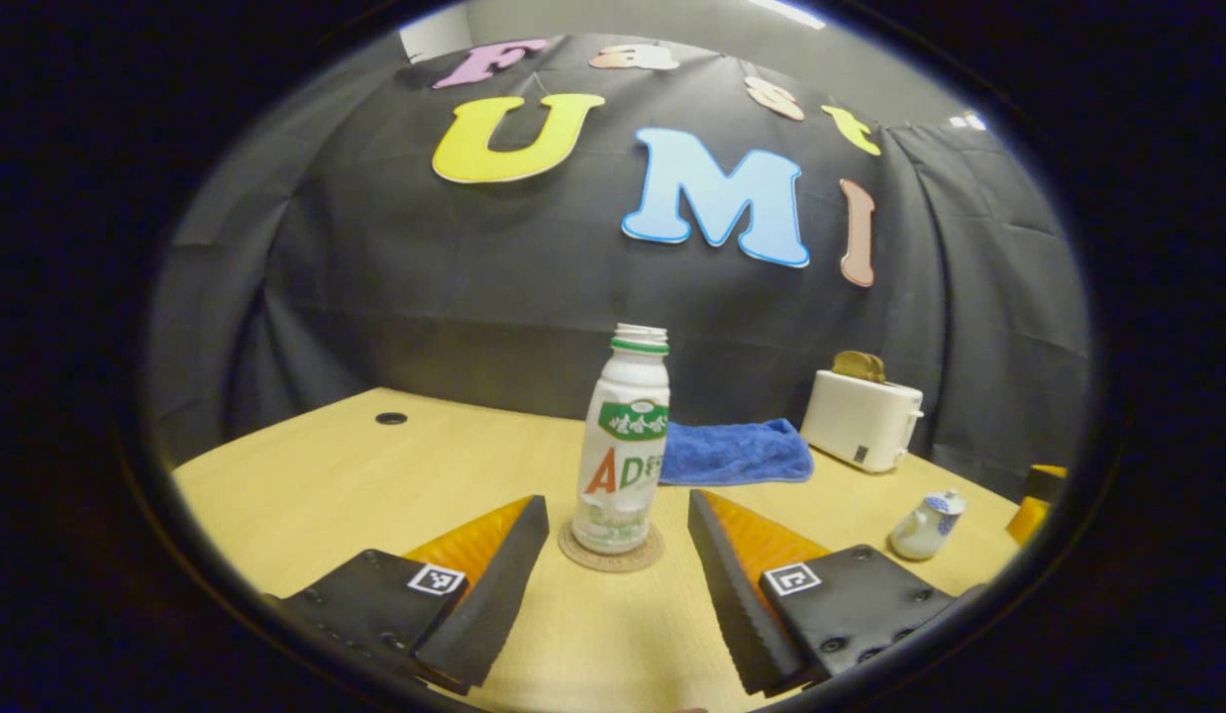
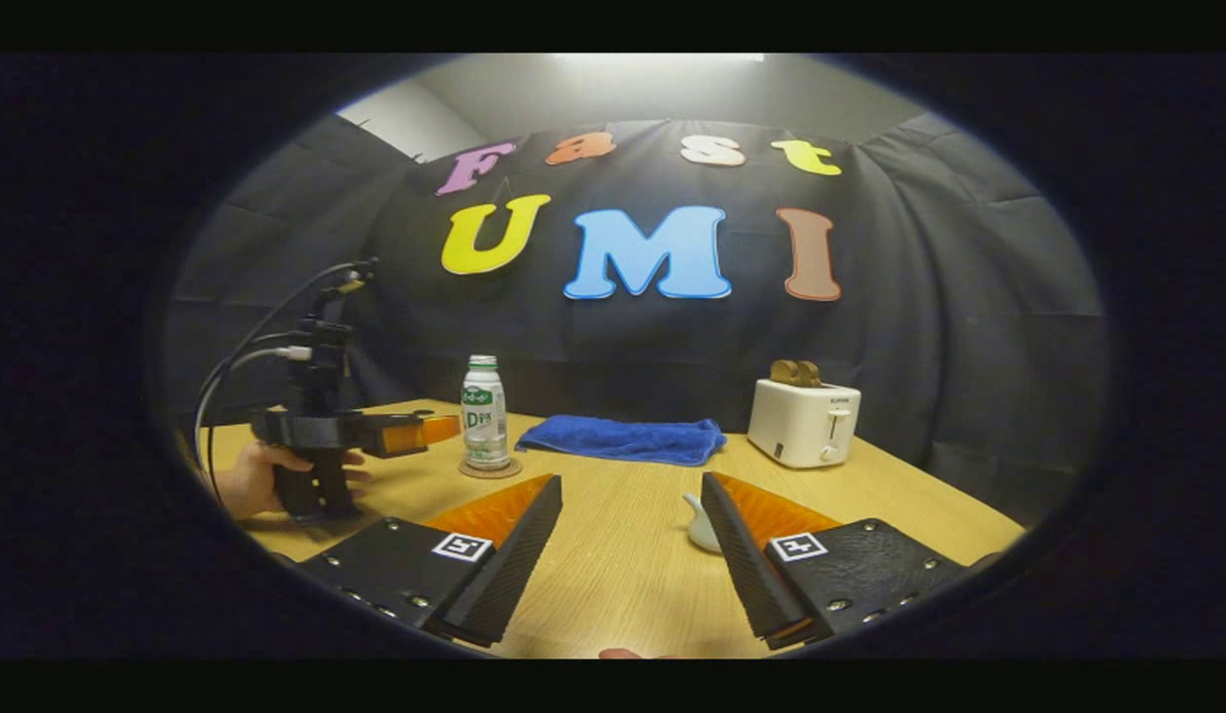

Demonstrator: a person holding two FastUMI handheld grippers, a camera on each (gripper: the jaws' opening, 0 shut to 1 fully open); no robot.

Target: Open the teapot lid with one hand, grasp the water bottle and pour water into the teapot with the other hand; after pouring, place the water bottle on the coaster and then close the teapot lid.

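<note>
centrally, the bottle (image 1: 625, 448) stands upright on the coaster (image 1: 611, 551), uncapped, near the table's (image 1: 326, 475) back edge; the left gripper (image 1: 618, 579) lines up on it, jaws wide apart and holding nothing, likely for a side grasp. the right gripper (image 2: 628, 555), equally wide and empty, faces the teapot (image 1: 927, 525) nearer the front edge, probably to take the lid. in the right gripper view the pot is largely hidden behind a finger (image 2: 747, 555); its lid seems on, its knob too small to judge.
</note>
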